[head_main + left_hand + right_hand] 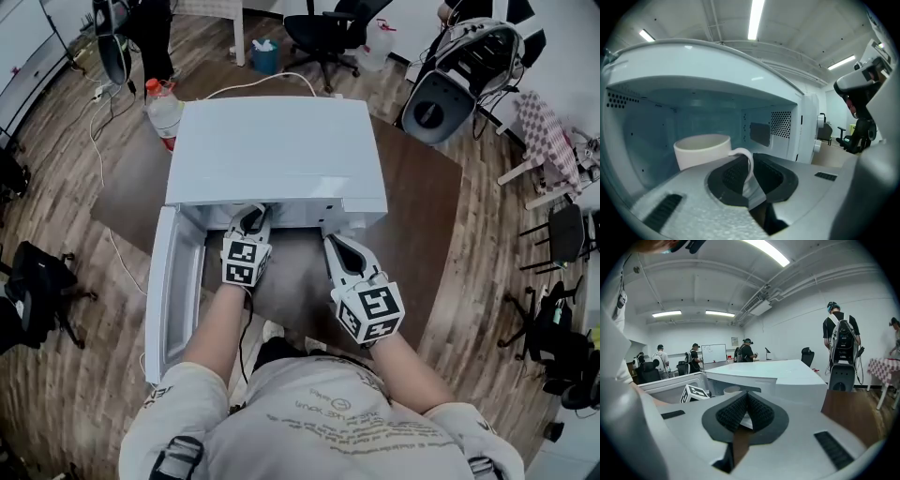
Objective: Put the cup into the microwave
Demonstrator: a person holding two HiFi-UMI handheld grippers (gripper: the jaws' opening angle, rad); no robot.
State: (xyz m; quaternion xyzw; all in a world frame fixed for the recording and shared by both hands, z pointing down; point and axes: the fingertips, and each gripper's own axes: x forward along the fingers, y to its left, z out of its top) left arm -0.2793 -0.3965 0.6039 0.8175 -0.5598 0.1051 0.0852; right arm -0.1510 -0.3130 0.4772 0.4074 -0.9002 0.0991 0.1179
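Left gripper view is showing the left gripper point(750, 180) clamped on the handle point(740, 151) of the white cup point(702, 149), with the loop pinched between the ribbed pads point(733, 174). The cup body is sitting just ahead of the jaws and to their left, inside the cavity of the microwave point(708, 61). The perforated side wall point(781, 123) is standing ahead and to the right. The gripper body is hiding the cup's base, so contact with the cavity floor cannot be confirmed.

Head view is showing this gripper reaching through the opening, with the door point(173, 281) hanging open on its left. The right gripper point(746, 411) is waiting outside the opening, to the right of the other, over the table point(422, 206). Its jaws are together and gripping nothing.

Assessment: the step in hand is setting the cup down.
- Because the grip is on the handle alone, the cup's weight is hanging off to one side and may be tending to pivot in the pads. The rim should be held level and the lowering done slowly and straight down.
- The jaws should be opening only once the base is judged seated.
- They should then part fully before the gripper is drawn straight back along its own line, so no pad is catching the loop and dragging the cup.
- The cavity roof is close above the gripper, so any lift on the way out should be slight.
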